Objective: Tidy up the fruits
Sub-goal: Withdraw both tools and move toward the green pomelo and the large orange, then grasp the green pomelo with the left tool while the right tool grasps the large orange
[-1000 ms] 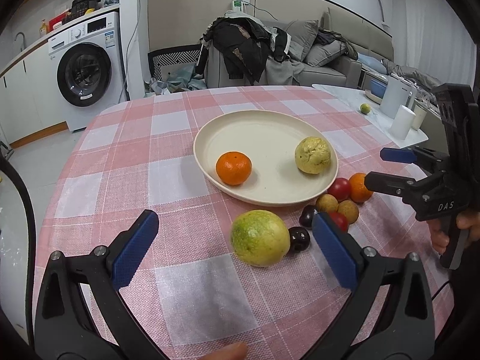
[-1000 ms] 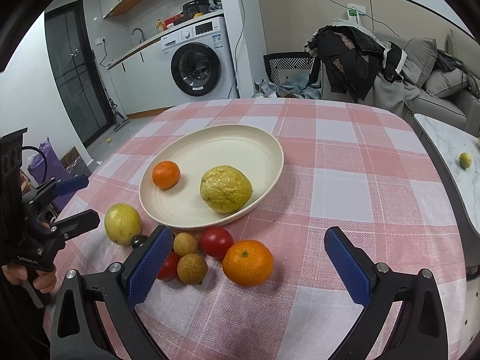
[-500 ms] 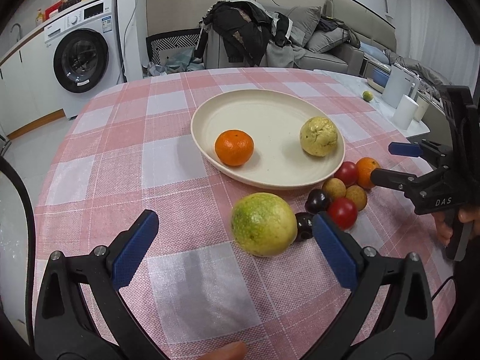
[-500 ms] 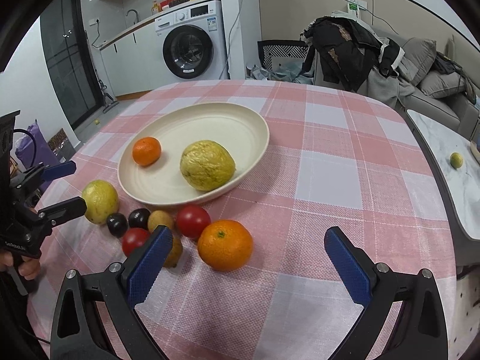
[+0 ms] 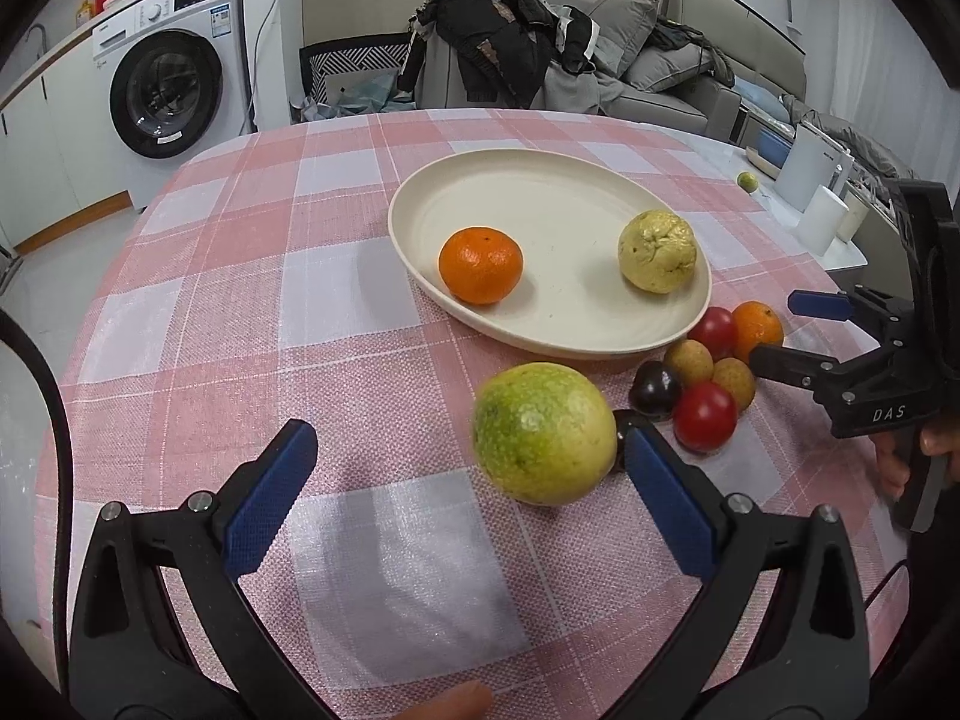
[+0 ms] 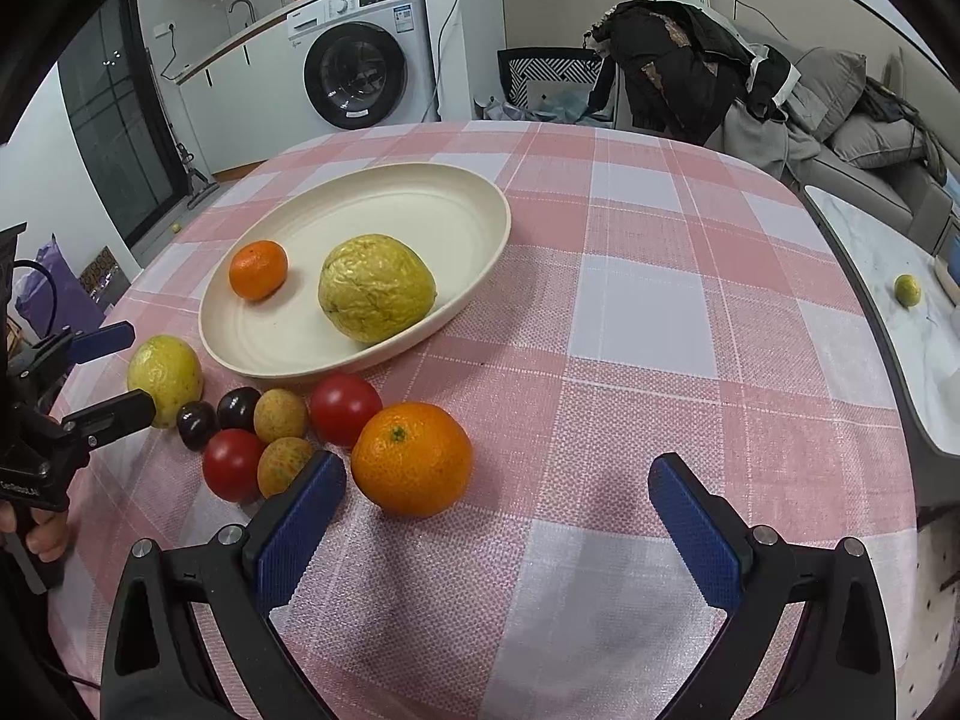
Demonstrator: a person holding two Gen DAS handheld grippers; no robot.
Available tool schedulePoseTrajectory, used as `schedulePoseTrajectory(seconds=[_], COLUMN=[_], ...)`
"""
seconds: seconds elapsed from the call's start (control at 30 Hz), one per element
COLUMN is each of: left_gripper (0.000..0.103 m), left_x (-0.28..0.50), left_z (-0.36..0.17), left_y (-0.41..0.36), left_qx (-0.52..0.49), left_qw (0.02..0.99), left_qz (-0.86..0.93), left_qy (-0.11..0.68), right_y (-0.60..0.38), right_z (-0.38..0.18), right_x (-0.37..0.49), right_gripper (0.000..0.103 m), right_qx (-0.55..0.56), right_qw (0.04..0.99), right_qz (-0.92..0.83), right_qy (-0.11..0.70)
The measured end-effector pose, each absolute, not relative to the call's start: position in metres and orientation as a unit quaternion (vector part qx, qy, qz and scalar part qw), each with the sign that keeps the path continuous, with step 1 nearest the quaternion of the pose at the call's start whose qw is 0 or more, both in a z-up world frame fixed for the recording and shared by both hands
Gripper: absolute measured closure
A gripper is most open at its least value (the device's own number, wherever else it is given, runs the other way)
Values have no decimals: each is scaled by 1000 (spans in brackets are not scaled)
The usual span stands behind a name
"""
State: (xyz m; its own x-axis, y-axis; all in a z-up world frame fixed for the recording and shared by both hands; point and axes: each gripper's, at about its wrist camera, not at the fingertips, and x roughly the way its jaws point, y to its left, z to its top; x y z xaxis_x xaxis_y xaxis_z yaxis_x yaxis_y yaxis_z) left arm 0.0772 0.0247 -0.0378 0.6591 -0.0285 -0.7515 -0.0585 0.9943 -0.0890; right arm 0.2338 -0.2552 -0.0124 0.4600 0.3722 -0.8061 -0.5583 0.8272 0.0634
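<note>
A cream plate (image 5: 540, 198) (image 6: 468, 204) on the pink checked tablecloth holds a small orange (image 5: 480, 264) (image 6: 258, 269) and a wrinkled yellow fruit (image 5: 658, 251) (image 6: 376, 287). In front of the plate lie a green-yellow citrus (image 5: 544, 433) (image 6: 165, 371), a second orange (image 6: 411, 458) (image 5: 757, 330), two red tomatoes (image 6: 345, 401), two dark plums (image 6: 237, 410) and two tan fruits (image 6: 280, 415). My left gripper (image 5: 468, 468) is open, the green citrus just inside its right pad. My right gripper (image 6: 498, 504) is open, the orange near its left pad.
A washing machine (image 5: 171, 93), a chair draped with clothes (image 5: 498, 48) and a sofa stand beyond the table. A white side table on the right carries a small lime (image 6: 907, 290) and white containers (image 5: 816, 180). A hand (image 5: 900, 462) grips the right gripper's handle.
Both grippers have moved forward and lower towards the fruits. The green citrus now sits closer to the left gripper's pads, and the orange closer to the right gripper's left pad.
</note>
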Motion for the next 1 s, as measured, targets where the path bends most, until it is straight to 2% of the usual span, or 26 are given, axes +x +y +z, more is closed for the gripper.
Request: schedulePoseTrajectory(seconds=[0.8, 0.87, 1.0], left_gripper=[2, 4, 12], left_x=[81, 81, 81], left_z=[-44, -45, -46], left_y=[29, 29, 27], left_qx=[-67, -67, -73], left_qw=[906, 907, 906], left_qz=[8, 7, -9], left_qy=[417, 417, 418], right_y=[-248, -247, -244], right_z=[-17, -16, -14], right_x=[229, 227, 222], right_gripper=[1, 3, 19], right_qx=[-122, -122, -126], right_qw=[839, 837, 835], right_qz=[281, 287, 302], right_qy=[451, 448, 443])
